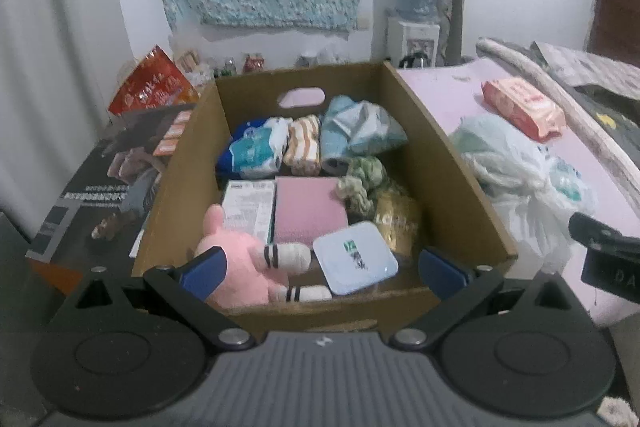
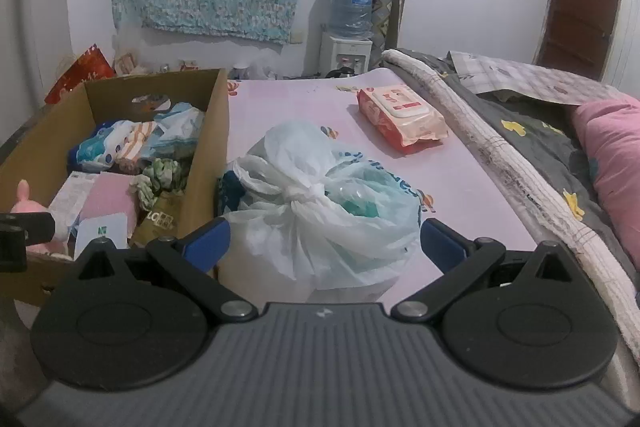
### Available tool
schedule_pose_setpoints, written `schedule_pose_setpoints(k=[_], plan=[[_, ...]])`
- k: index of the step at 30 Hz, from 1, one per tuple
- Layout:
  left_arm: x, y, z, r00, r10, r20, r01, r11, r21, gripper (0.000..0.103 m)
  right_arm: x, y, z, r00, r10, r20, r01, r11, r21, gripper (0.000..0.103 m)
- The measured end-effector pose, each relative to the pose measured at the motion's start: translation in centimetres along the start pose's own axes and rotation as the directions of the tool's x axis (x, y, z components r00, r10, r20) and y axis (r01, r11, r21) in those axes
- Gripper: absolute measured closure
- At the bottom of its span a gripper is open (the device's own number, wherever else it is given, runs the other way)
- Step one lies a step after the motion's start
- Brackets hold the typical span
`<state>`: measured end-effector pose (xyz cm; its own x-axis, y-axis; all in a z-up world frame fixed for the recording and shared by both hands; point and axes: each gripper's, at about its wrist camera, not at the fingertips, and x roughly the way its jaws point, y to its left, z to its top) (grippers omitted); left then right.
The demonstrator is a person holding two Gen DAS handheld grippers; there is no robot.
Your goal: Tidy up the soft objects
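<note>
An open cardboard box [image 1: 440, 163] stands on the pink sheet and holds rolled towels [image 1: 306, 145], folded cloths, a pink pad and a pale blue tin. A pink plush toy [image 1: 236, 259] with striped white feet lies at its near edge. My left gripper [image 1: 324, 271] hovers open over that edge, its fingers either side of the plush and tin. To the right of the box [image 2: 208, 147] sits a knotted white plastic bag [image 2: 320, 203] with green contents. My right gripper [image 2: 324, 243] is open, one finger at each side of the bag, nothing pinched.
A pink pack of wet wipes [image 2: 400, 117] lies further back on the sheet. A rolled quilt [image 2: 500, 155] and a pink pillow [image 2: 612, 155] line the right side. A dark printed carton [image 1: 100, 187] and a red bag [image 1: 152, 83] sit left of the box. A water dispenser [image 2: 348, 27] stands against the wall.
</note>
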<state>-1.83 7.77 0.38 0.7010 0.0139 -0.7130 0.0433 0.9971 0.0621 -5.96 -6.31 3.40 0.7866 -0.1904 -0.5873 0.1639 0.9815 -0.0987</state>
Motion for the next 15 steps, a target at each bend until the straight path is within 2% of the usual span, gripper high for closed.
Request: schedule_pose_setpoints(k=[6,15], plan=[[-0.1,-0.2,-0.7,0.998,-0.041,-0.045,0.043,0.998,0.037,0.0,0.2,-0.5,-0.2,0.999,0.008,-0.032,-0.007,1.0,0.03,0.001],[0.0,-1.9,-1.8,0.997,0.016,-0.08,-0.01,0.998,0.065,0.0,0.3,-1.4,-0.9,0.997,0.023,-0.072,-0.019,0.998,0.055,0.001]])
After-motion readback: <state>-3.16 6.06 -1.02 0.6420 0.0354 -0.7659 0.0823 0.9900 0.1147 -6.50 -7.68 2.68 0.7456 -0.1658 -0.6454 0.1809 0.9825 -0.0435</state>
